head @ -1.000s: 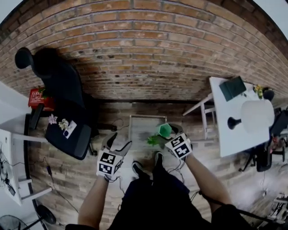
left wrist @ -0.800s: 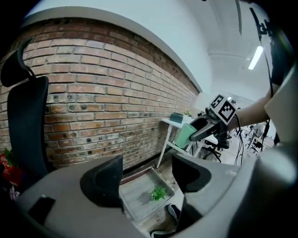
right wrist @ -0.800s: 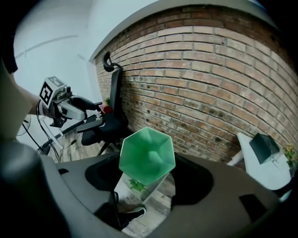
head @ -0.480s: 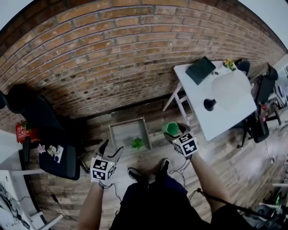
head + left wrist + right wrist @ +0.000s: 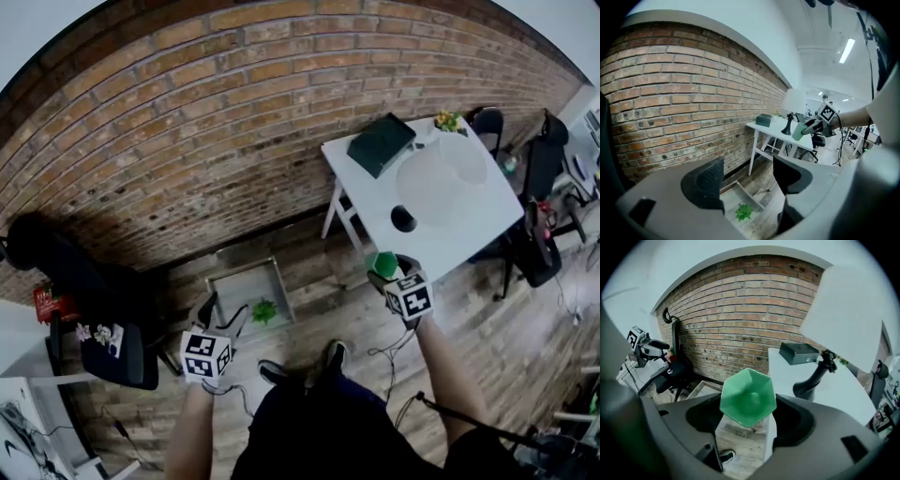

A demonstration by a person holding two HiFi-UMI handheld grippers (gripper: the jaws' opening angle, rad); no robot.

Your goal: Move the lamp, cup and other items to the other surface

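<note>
Two grippers show, says the student. Reading from the left, what does each carry?

Tutor: Left gripper [image 5: 747,178]: jaws well apart, nothing between them. Through the gap one sees only a tray [image 5: 746,193] on the floor, with a small green plant [image 5: 743,212] in it. Right gripper [image 5: 748,418]: jaws wide but closed on the green cup [image 5: 748,398], one pad against each flank, its six-sided mouth turned towards the gripper's camera.

Student: Where is the cup relative to the white table [image 5: 469,220]?

Tutor: In the head view it hangs just beside the table's near-left edge, apparently over the floor and not yet over the top. The lamp [image 5: 427,183] stands on that top, its dark base close to the same edge and nearest the cup. A dark box [image 5: 382,143] lies at the far-left corner.

Student: Which relation governs the coming move?

Tutor: Most likely the setting-down. The bare top lies ahead of the right gripper and to its right, past the lamp's base. The cup's long axis looks tipped, so it would need standing upright. The right hand is much the nearer, while the left stays well apart from the table, by the tray.
</note>
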